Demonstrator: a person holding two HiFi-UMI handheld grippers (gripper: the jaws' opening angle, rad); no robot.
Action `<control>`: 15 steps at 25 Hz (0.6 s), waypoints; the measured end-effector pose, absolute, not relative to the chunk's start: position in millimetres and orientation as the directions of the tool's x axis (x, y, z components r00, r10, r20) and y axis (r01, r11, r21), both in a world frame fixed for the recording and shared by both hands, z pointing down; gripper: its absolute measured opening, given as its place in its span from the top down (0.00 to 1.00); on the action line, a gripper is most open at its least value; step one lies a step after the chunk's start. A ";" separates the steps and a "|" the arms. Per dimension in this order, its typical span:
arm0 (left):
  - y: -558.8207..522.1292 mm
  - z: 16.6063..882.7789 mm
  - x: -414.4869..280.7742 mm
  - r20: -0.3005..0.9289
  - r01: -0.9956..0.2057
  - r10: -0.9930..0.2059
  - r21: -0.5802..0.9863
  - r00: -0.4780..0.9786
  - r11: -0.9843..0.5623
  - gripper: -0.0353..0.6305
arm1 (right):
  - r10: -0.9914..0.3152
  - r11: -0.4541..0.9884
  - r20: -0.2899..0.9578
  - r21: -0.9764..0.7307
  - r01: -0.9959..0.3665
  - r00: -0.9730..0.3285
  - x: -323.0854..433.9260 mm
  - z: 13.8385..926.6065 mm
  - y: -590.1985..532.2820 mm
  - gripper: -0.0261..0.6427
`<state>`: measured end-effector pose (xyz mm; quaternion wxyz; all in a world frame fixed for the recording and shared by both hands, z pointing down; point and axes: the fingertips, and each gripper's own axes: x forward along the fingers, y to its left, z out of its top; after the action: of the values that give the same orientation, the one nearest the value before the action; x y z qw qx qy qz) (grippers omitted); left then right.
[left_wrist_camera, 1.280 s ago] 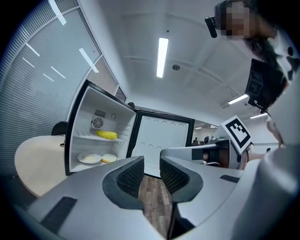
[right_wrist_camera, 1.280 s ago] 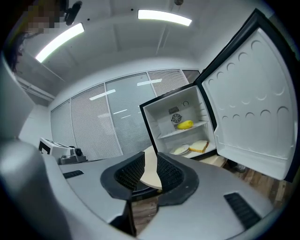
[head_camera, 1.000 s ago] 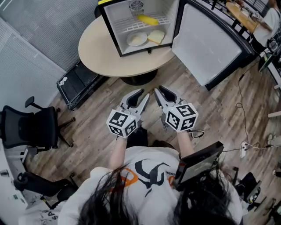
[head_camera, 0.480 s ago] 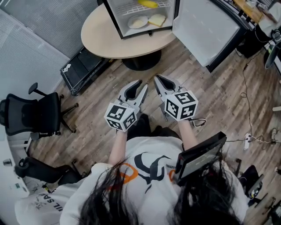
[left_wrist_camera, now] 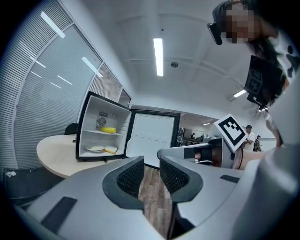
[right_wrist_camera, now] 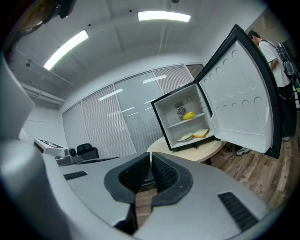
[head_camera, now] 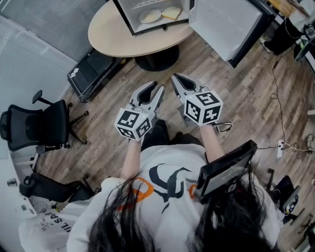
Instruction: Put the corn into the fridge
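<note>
The yellow corn lies on the upper shelf of the open mini fridge. In the head view only the fridge's lower part shows, so the corn is cut off there. Both grippers are held side by side in front of the person, over the wooden floor and well back from the fridge. My left gripper is open by a narrow gap with nothing in it. My right gripper has just been closing and is shut with nothing between the jaws.
The fridge stands on a round beige table, its door swung wide to the right. A plate and bread sit on the lower shelf. A black chair, a black case and floor cables lie around.
Both grippers have drawn back from the fridge, which has slid toward the top edge of the head view, cutting off the corn. The right jaws have closed.
</note>
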<state>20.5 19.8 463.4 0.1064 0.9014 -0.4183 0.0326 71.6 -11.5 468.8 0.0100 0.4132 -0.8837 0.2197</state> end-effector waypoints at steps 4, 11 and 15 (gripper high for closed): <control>22.5 460.5 26.9 0.147 -0.751 -0.737 0.157 0.660 -0.641 0.78 | -0.735 0.554 0.193 -0.382 -0.740 -0.650 77.1 466.1 -10.0 0.92; 20.1 455.3 37.0 0.141 -0.733 -0.719 0.150 0.680 -0.664 0.78 | -0.738 0.553 0.202 -0.366 -0.749 -0.643 82.4 464.2 -8.4 0.92; 19.6 452.8 44.7 0.138 -0.718 -0.705 0.145 0.696 -0.680 0.78 | -0.745 0.543 0.202 -0.369 -0.754 -0.636 87.5 463.9 -8.4 0.92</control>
<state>44.7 19.6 452.8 0.0941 0.9159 -0.3885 0.0355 87.5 -8.4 463.9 0.0102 0.4268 -0.8783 0.2153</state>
